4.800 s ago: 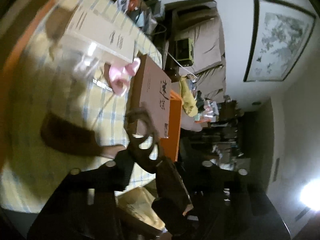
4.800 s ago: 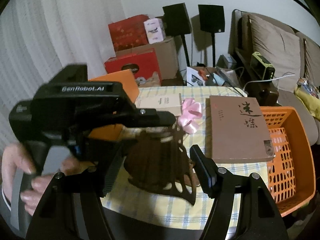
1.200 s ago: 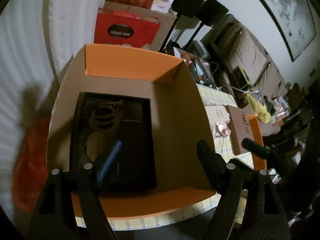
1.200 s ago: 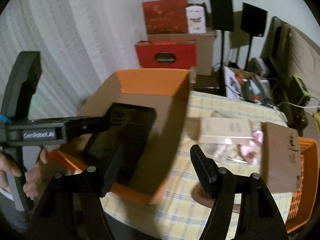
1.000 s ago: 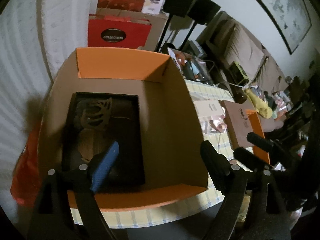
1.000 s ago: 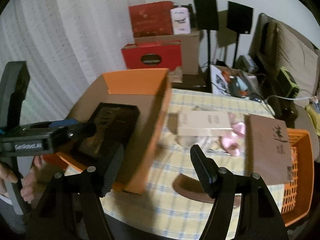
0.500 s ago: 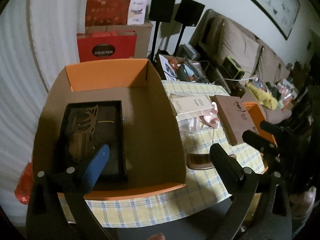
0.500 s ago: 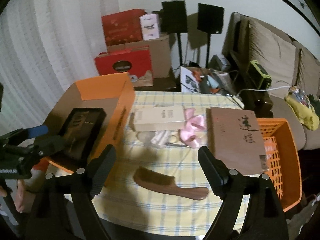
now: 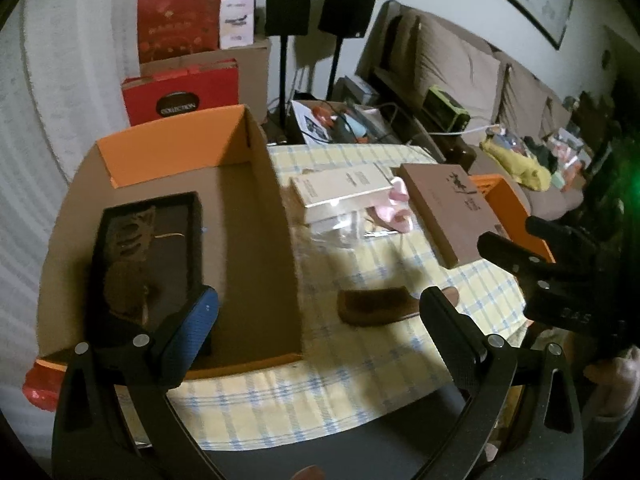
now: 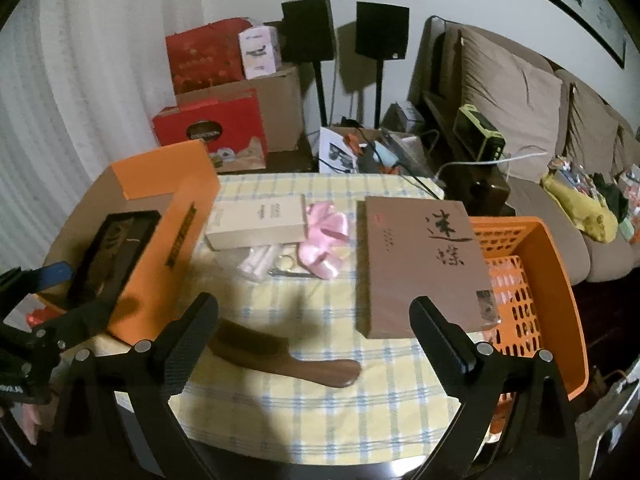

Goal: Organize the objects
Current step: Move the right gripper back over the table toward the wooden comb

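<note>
Right wrist: wide-spread tool [image 10: 314,322] above brown, long-handled wooden comb [image 10: 280,356].

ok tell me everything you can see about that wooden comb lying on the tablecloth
The wooden comb is dark brown, apparently polished wood, with a broad toothed body at one end narrowing to a rounded handle. It lies flat on the yellow checked tablecloth near the table's front edge, partly in shadow, close beside the orange cardboard box; whether they touch cannot be told. In the left wrist view the open left gripper's right finger hides its handle end. Nothing grips it.
</note>
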Demonstrator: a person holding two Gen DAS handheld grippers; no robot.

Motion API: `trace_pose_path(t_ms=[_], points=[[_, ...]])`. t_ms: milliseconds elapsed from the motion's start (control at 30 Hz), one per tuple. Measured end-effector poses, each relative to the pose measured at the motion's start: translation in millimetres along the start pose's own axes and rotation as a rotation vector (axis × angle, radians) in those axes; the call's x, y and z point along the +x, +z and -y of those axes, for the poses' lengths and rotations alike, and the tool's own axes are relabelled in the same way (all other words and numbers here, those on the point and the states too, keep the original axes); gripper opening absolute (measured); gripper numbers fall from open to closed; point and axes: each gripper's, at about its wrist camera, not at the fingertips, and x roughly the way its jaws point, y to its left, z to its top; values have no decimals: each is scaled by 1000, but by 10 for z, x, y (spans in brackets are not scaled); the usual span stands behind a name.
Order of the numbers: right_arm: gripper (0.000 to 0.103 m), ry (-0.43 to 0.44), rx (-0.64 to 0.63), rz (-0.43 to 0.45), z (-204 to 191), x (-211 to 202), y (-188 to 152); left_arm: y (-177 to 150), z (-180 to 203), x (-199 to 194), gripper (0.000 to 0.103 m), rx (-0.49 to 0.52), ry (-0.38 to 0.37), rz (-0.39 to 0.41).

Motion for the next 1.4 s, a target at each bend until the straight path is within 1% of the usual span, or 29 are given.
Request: trace_pose_path(t_ms=[300, 400, 467, 600, 667, 767, 867, 967, 1033, 1100, 1200, 1400], points=[[98, -15, -8, -16, 165, 75, -146, -78, 216, 117, 101, 26, 9, 6], [98, -6, 2, -24, 242, 116, -182, -128, 286, 141, 101, 42, 6, 8], [98, -1, 12, -26, 289, 136, -211, -173, 339, 153, 101, 51, -11, 9], [98, 26, 43, -34, 400, 181, -258, -247, 447, 178, 101, 87, -2, 15], [96, 40, 56, -42, 448, 212, -279, -301, 483, 200, 101, 95, -14, 14], [91, 60, 60, -58, 486, 259, -324, -385, 502, 242, 99, 85, -47, 5], [85, 91, 53, -67, 493, 309, -360, -469, 520, 289, 96, 88, -62, -7], [73, 137, 52, -92, 501, 418, -402, -554, 539, 340, 95, 93, -67, -28], [56, 174, 52, -121, 485, 518, -435, -618, 548, 387, 94, 91, -77, -44], [50, 207, 50, -144, 454, 609, -470, -668, 564, 423, 93, 88, -86, -56], [49, 217, 21, -169, 381, 738, -519, -721, 569, 491, 89, 80, -100, -76], [49, 230, -32, -199, 289, 964, -534, -767, 567, 610, 89, 60, -127, -99]])
